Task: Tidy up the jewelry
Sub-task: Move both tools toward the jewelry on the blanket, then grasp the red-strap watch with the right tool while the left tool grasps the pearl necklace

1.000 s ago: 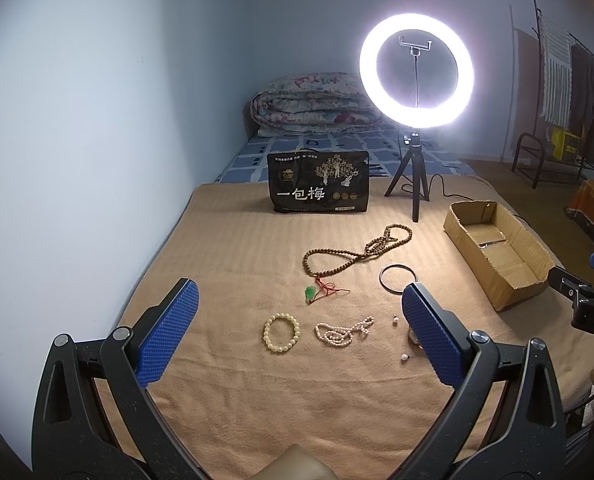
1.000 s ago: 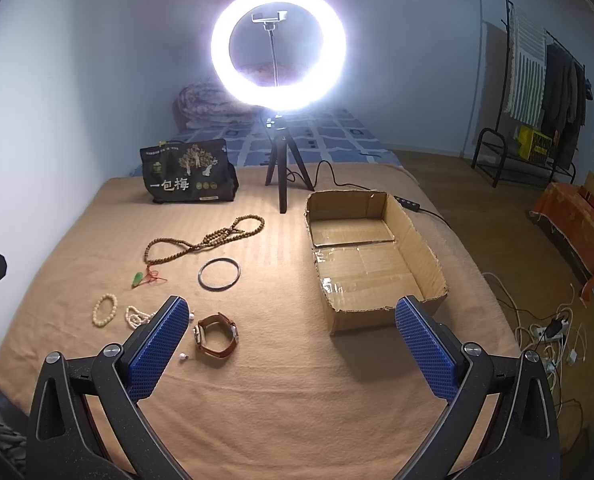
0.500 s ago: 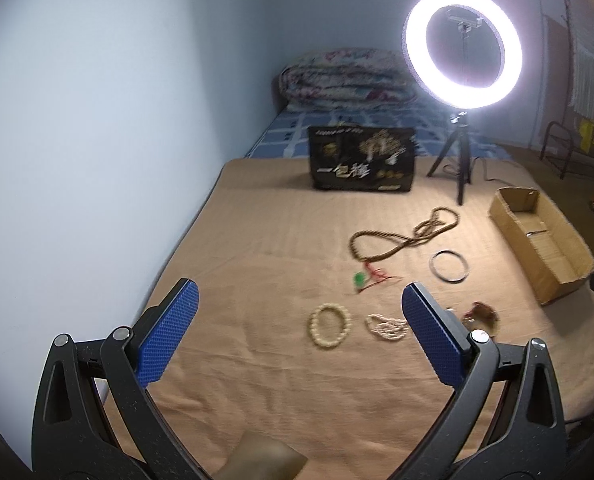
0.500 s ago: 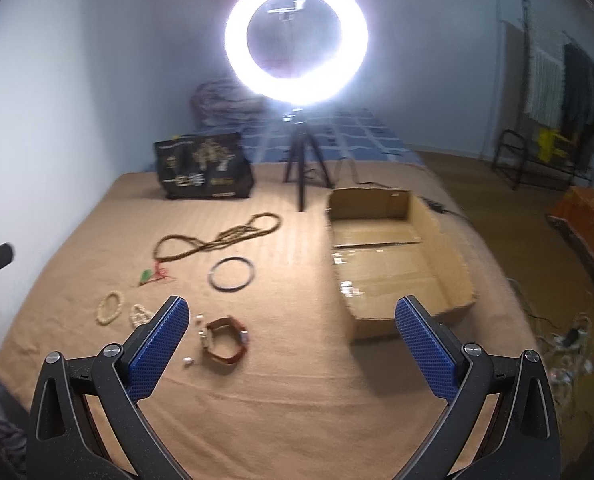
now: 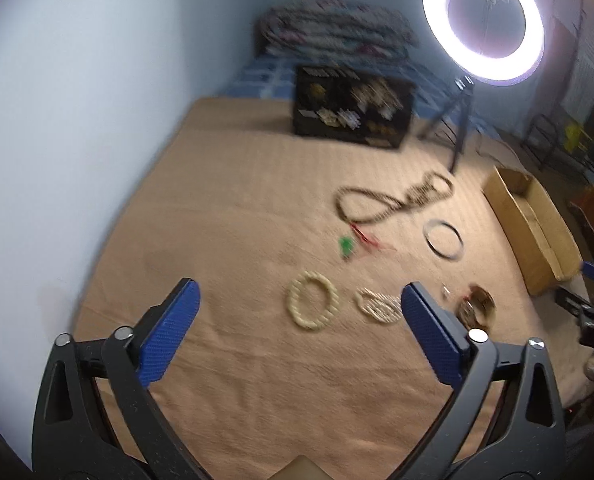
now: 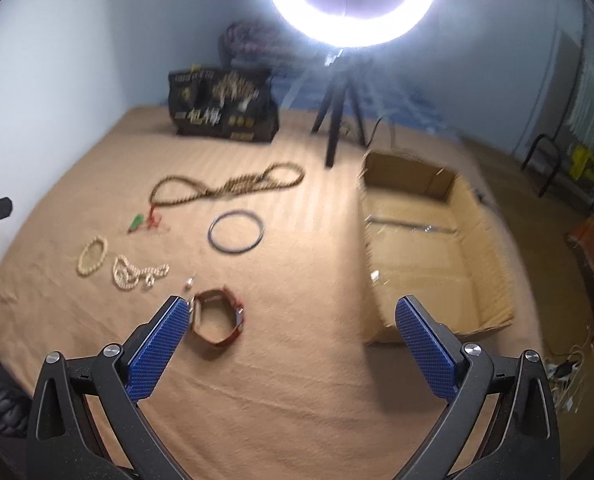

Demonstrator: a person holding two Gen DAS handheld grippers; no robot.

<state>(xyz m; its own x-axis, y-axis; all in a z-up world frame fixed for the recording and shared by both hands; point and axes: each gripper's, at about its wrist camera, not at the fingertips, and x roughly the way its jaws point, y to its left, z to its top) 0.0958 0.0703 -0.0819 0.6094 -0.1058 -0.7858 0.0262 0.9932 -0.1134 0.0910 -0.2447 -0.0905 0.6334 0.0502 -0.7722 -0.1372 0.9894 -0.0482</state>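
Note:
Jewelry lies on a tan blanket. A cream bead bracelet (image 5: pixel 312 306) (image 6: pixel 92 255), a pearl strand (image 5: pixel 378 305) (image 6: pixel 137 274), a long brown bead necklace (image 5: pixel 393 200) (image 6: pixel 225 187) with a green pendant (image 5: pixel 345 245), a dark bangle (image 5: pixel 444 239) (image 6: pixel 236 232) and a brown leather watch (image 6: pixel 218 317) (image 5: pixel 477 306). An open cardboard box (image 6: pixel 429 240) (image 5: pixel 531 222) sits to the right. My left gripper (image 5: pixel 300 332) is open and empty, above the blanket near the bracelet. My right gripper (image 6: pixel 291 344) is open and empty, its left finger beside the watch.
A lit ring light on a tripod (image 6: pixel 339 120) (image 5: pixel 457 136) stands behind the jewelry. A black printed bag (image 6: pixel 223 106) (image 5: pixel 351 108) stands at the back. A wall runs along the left. Folded bedding (image 5: pixel 337 32) lies far back. Cables (image 6: pixel 569 368) lie on the floor at the right.
Both grippers have moved forward and lower toward the jewelry. The left view has swung left, the right view has closed in on the watch. Both stay open.

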